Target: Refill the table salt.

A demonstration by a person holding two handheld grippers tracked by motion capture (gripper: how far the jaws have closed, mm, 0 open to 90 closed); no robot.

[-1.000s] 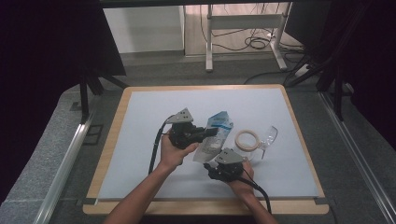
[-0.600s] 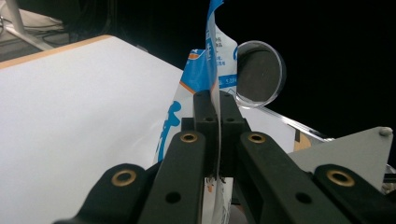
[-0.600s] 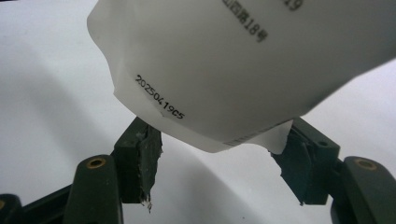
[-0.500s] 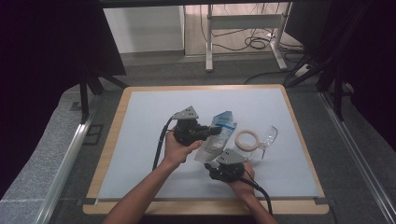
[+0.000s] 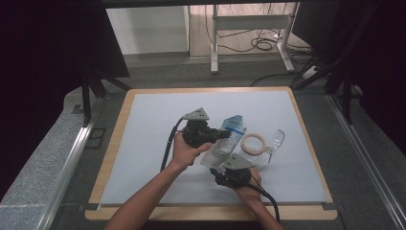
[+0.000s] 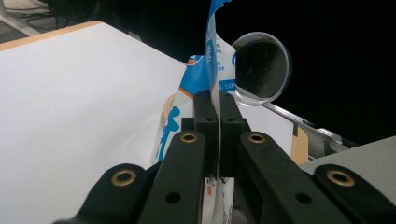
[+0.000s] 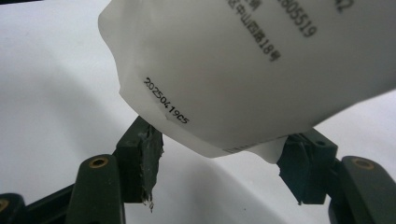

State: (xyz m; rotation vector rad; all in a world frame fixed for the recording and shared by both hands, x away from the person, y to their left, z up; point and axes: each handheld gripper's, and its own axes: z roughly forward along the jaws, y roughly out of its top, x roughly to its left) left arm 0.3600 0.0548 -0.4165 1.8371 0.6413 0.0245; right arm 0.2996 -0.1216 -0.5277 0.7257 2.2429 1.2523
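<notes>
Little has shifted since the earlier frames: both hands hold their places around the pouch (image 5: pixel 224 143).

Left gripper (image 5: pixel 218 135) has its jaws clenched on the pouch's blue-and-white top edge, lifting it off the bench (image 5: pixel 143 143). Right gripper (image 5: pixel 229 168) has its jaws parted either side of the pouch's white bottom corner, not pressing. Just beyond lie a tape ring (image 5: pixel 252 143) and a clear round dish (image 6: pixel 261 67).

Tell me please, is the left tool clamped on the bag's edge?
Yes, the left tool has its jaws pressed together on the bag.
</notes>
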